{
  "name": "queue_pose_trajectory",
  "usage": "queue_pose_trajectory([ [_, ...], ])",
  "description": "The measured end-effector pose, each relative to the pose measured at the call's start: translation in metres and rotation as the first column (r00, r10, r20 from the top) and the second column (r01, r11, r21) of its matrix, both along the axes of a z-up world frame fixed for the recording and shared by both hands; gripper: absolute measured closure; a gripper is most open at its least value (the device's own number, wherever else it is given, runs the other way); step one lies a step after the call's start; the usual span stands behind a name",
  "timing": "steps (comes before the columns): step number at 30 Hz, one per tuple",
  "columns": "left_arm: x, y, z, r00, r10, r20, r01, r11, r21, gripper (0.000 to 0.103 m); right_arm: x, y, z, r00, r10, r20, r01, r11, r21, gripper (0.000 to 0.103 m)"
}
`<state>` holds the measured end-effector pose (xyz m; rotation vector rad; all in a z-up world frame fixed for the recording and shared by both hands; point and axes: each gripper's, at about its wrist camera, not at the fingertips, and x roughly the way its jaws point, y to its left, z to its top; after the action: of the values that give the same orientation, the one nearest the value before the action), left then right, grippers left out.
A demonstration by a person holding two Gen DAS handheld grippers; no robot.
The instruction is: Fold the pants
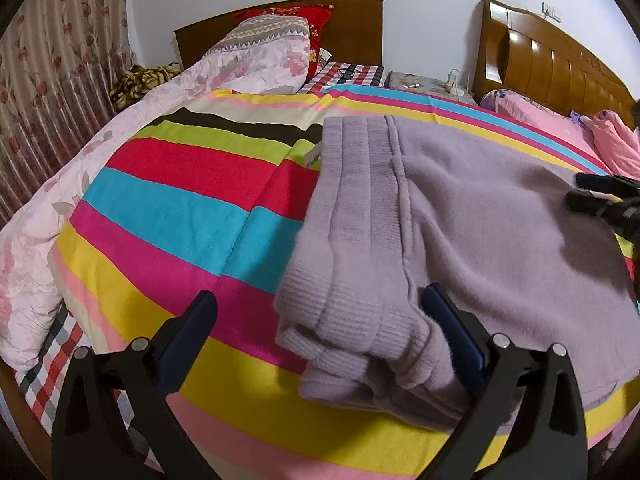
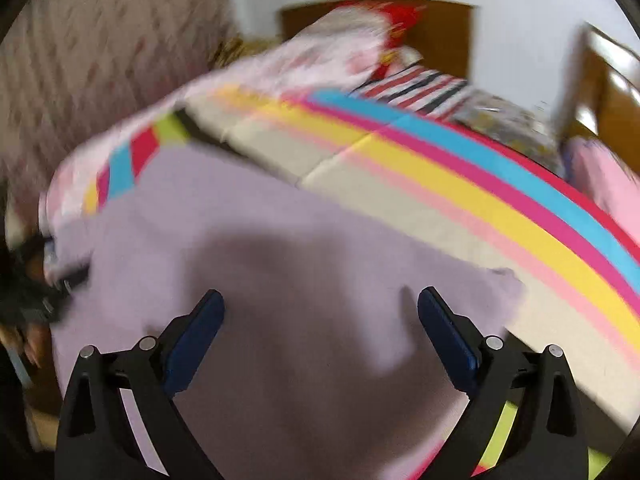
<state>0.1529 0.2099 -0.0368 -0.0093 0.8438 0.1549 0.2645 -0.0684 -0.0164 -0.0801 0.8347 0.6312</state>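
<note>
- Pants (image 1: 460, 216) lie folded on striped sheet (image 1: 180, 200); ribbed cuffs (image 1: 360, 340) stacked at near edge.
- Left gripper (image 1: 316, 312) spread wide, empty; its right finger is beside the cuffs and could snag them.
- Right gripper (image 2: 320, 312) also spread, hovering over pants; view blurred, so a careless pass may rumple the fold.

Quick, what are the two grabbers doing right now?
Left gripper: open, holding nothing, over the pants cuffs.
Right gripper: open, empty, above the pants.

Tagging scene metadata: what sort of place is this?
A home bedroom, most likely: two wooden headboards against a white wall, a bed under a bright multicolour striped blanket with folded lilac fleece pants on it, and floral curtains.
</note>
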Motion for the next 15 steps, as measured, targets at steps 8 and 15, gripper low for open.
queue_pose_trajectory([
  [8, 0.0, -0.002, 0.0, 1.0, 0.002, 0.017, -0.002, 1.0, 0.02, 0.001, -0.133, 0.024, -0.016, 0.985, 0.167, 0.047, -0.163, 0.984, -0.07, 0.007],
  [15, -0.064, -0.039, 0.048, 0.966, 0.007, 0.258, -0.028, 0.997, 0.077, 0.002, -0.217, -0.02, 0.022, 0.983, -0.015, 0.183, -0.001, 0.996, 0.084, 0.007],
])
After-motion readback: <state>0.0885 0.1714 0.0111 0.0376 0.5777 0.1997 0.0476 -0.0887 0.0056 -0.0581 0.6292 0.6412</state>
